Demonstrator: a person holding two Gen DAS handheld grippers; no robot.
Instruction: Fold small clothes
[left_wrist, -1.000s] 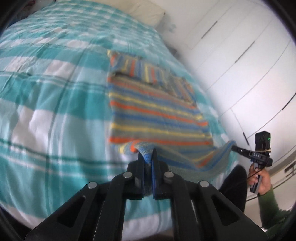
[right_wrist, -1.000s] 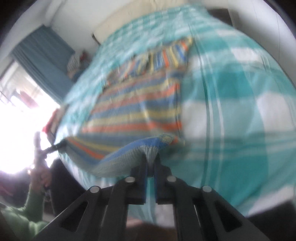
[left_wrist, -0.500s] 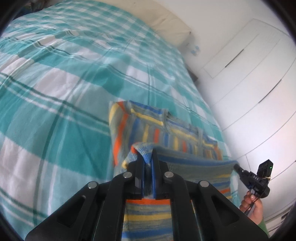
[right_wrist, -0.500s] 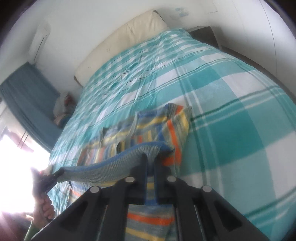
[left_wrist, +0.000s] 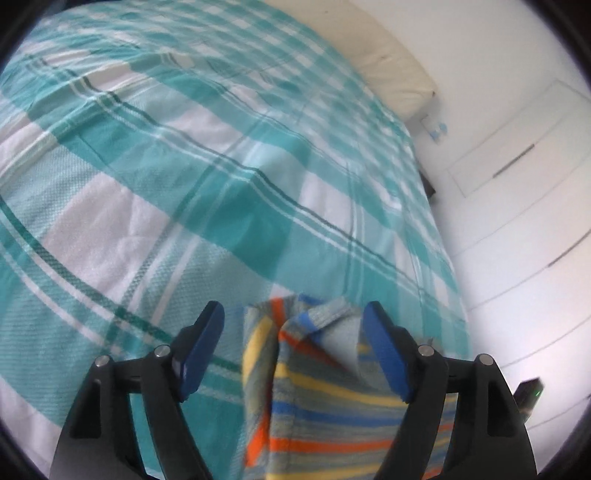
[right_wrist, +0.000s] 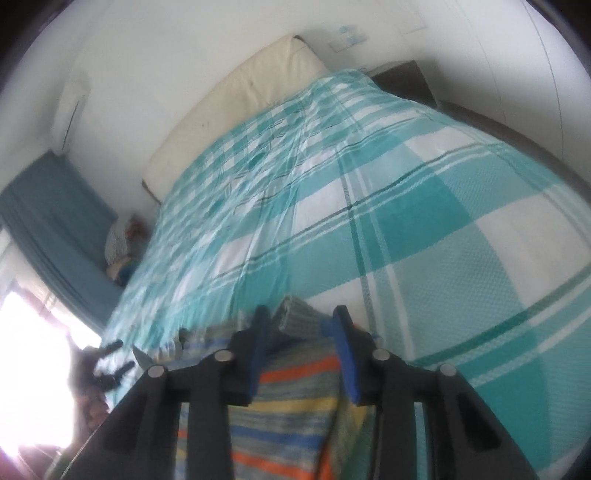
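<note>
In the left wrist view, the left gripper is seen with its two blue-padded black fingers spread wide apart, nothing being clamped between them. Between and just beyond the pads lies a bunched corner of the small knitted garment striped in grey, blue, yellow and orange, which is draped below the gripper and is laid on the bed. Whether the cloth is touched by the pads cannot be told. At the lower right edge, a small dark device with a green light is visible.

In the right wrist view, the right gripper is likewise shown with its fingers parted, and no cloth is pinched. The other corner of the striped garment is seen between and under the fingers, its folded edge raised slightly near the fingertips. To the far left, blurred against strong window light, the left gripper is made out.

Beyond the garment, the bedspread checked in turquoise and white is spread across the bed. Further back, a long cream cushion is set against the white wall. A blue curtain hangs at the left of the right wrist view, and white cupboard doors are seen at the right of the left wrist view.
</note>
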